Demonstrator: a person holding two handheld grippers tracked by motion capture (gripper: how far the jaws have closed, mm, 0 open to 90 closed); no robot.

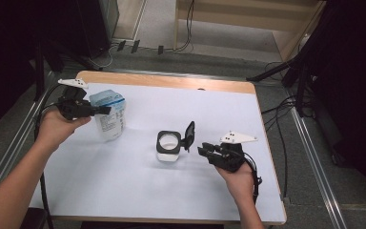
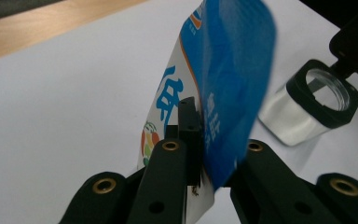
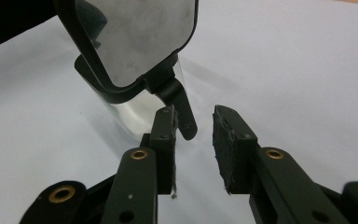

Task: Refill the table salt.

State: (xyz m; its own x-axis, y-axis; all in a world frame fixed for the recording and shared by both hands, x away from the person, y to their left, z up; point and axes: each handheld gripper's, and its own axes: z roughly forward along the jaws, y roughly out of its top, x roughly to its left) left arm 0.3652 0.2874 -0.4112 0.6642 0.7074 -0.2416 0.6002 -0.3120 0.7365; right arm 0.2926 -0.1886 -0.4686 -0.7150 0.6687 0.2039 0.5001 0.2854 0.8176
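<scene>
The table (image 1: 124, 191), covered by a white sheet, carries two things; wood shows along the far edge. A blue-and-white pouch (image 1: 109, 114) is seen near the far left corner, apparently lifted rather than standing, though contact with the sheet cannot be told. It is pinched at the top by the left gripper (image 1: 106, 110), whose jaws are clenched on the pouch; in the left gripper view the blue film (image 2: 233, 93) is pressed between the two pads. A clear jar (image 1: 168, 147) with a black square rim stands upright near the middle of the table, its hinged lid (image 1: 189, 135) flipped open and raised on the side towards the right edge. The right gripper (image 1: 205, 150) is held just beside that lid. In the right gripper view its jaws are parted, the lid's tab (image 3: 182, 112) lies close to the left pad, and nothing is gripped.

Judged step: the pouch is being carried towards the open jar for pouring.

Risks noted:
- The pouch is held by thin film alone; slippage or sagging is likely if the grip loosens.
- The jar is not held; it could be tipped or pushed by a nudge from the pouch.
- The lid could be knocked shut by the right gripper.
- Contents could be spilled onto the sheet if the pouch mouth is misaligned with the narrow opening.
</scene>
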